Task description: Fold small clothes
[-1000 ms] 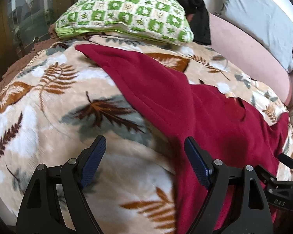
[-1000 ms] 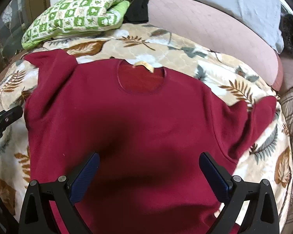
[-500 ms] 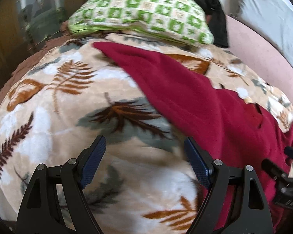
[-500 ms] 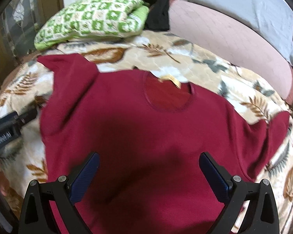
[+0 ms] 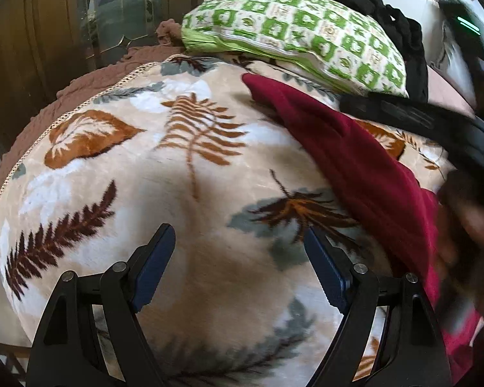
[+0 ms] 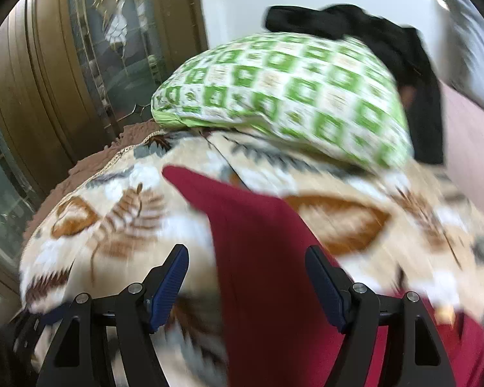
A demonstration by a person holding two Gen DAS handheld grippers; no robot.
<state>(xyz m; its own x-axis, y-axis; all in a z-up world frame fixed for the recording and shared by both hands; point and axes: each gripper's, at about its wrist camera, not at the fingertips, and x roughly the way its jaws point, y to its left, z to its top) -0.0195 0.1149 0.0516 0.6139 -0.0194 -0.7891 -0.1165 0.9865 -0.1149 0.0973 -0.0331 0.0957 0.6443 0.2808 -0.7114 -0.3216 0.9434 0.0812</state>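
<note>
Right gripper (image 6: 247,285) has swung from the jumper's (image 6: 258,242) body to its sleeve near the blanket's (image 5: 164,174) pillow-side edge; jaws closing, sleeve between them, not yet pinched. Left gripper (image 5: 238,264) open over bare blanket. Sleeve fold likely next.

My left wrist camera is looking forward and steeply down along my left gripper (image 5: 238,267), sitting close over the leaf-print blanket (image 5: 164,193); it is facing toward the green checked pillow (image 5: 293,32) and the glazed wooden door (image 5: 90,22) at the back; my right wrist camera is tilting down likewise behind my right gripper (image 6: 247,283), riding near the red sleeve (image 6: 258,225); its picture is blurring; both views are sharing sleeve, blanket, pillow, the black garment (image 6: 371,35) and door.
</note>
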